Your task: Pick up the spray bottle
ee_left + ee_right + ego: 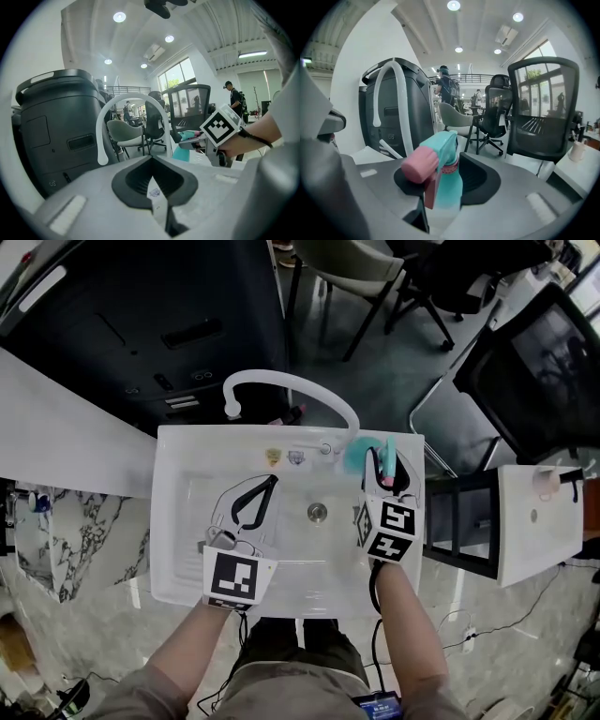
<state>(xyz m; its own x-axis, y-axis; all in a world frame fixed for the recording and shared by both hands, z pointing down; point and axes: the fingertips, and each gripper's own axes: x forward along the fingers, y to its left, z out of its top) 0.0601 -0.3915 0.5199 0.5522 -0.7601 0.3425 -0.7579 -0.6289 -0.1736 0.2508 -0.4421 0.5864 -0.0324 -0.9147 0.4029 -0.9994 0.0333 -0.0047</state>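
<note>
Teal spray bottle (447,183) pinched by right gripper (380,465) jaws at sink (187,460) back rim; left gripper (251,488) jaws spread, empty.

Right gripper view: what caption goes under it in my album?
A teal and pink spray bottle stands between the jaws of the right gripper.

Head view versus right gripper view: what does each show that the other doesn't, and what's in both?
Head view only: the drain and the person's forearms. Right gripper view only: ceiling lights and a person standing far back. Both: the bottle between the right claw's pads, the faucet, the black bin and office chairs.
</note>
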